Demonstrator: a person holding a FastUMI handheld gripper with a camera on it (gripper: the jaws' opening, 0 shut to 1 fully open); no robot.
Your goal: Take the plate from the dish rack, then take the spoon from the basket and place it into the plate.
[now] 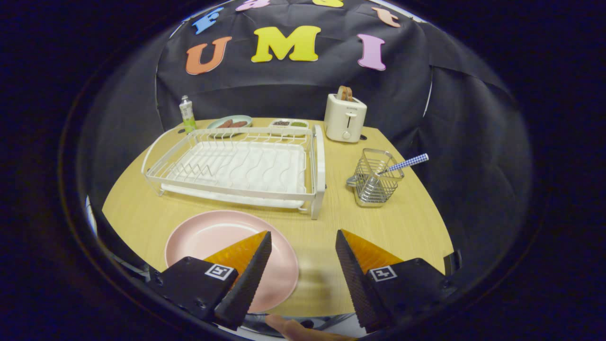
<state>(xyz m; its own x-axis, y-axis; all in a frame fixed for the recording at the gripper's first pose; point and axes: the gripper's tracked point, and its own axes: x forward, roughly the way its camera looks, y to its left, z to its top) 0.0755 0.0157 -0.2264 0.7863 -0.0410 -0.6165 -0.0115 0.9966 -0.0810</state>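
Note:
A pink plate (pixel 213 241) lies flat on the wooden table (pixel 407 227), in front of the white dish rack (pixel 236 166), which holds no dishes. The left finger (pixel 246 270) hangs over the plate's right part. My gripper (pixel 303 237) is open above the table's near edge, nothing between its fingers. Beyond the right finger stands a wire basket (pixel 376 182). A spoon with a blue checked handle (pixel 408 163) leans out of it to the right.
A cream toaster (pixel 345 118) with bread stands at the back, right of the rack. Behind the rack are a small tube (pixel 188 113), a green plate of sausages (pixel 230 123) and a small divided dish (pixel 289 124). A fingertip (pixel 293 329) shows under the gripper.

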